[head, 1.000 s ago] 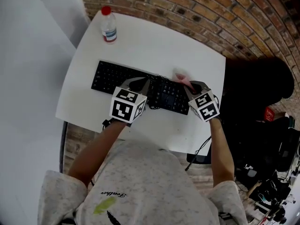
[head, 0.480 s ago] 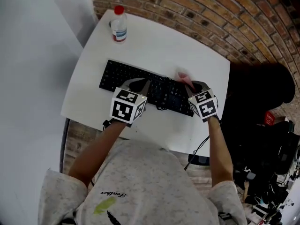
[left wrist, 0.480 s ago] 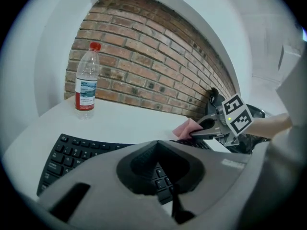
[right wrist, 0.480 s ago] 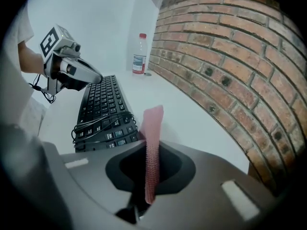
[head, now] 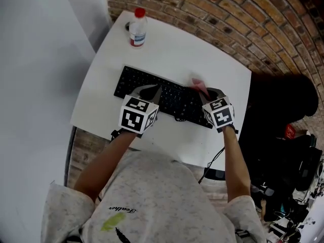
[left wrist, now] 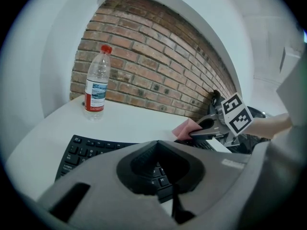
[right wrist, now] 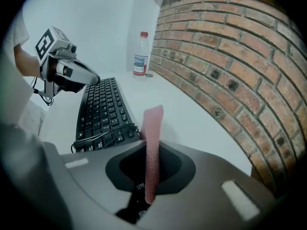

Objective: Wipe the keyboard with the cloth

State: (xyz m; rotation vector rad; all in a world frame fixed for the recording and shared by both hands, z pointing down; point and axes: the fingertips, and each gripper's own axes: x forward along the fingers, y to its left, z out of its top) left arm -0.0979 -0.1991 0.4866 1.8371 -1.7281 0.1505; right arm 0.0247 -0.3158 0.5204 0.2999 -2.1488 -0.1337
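Head view, table: white top with rounded corners, smooth and matt, set against a brick wall
Head view, keyboard: long flat black slab of small square keys, lying aslant across the middle of the table
Head view, bottle: clear plastic bottle with a red cap and a pale label, upright near the far left corner, well apart from the keyboard
Head view, left gripper: grey jaws over the near edge of the keyboard's middle, with the black-and-white marker cube behind them
Head view, right gripper: jaws at the keyboard's right end
Head view, cloth: small pink fold sticking out past the right gripper's tips, at the keyboard's far edge
Left gripper view, left gripper: smooth grey jaws pressed together round a dark hollow, with nothing caught between them
Left gripper view, keyboard: its keys run off to the left below the jaws
Left gripper view, cloth: a soft pink corner pinched at the right gripper's tips
Right gripper view, right gripper: jaws clamped on the cloth
Right gripper view, cloth: thin upright pink strip with a fine ribbed weave along its edge, rising between the jaws just beside the keyboard's right end
Right gripper view, cable: thin black cord looped over the nearest keys
Right gripper view, brick wall: rough red-brown bricks with pale mortar joints
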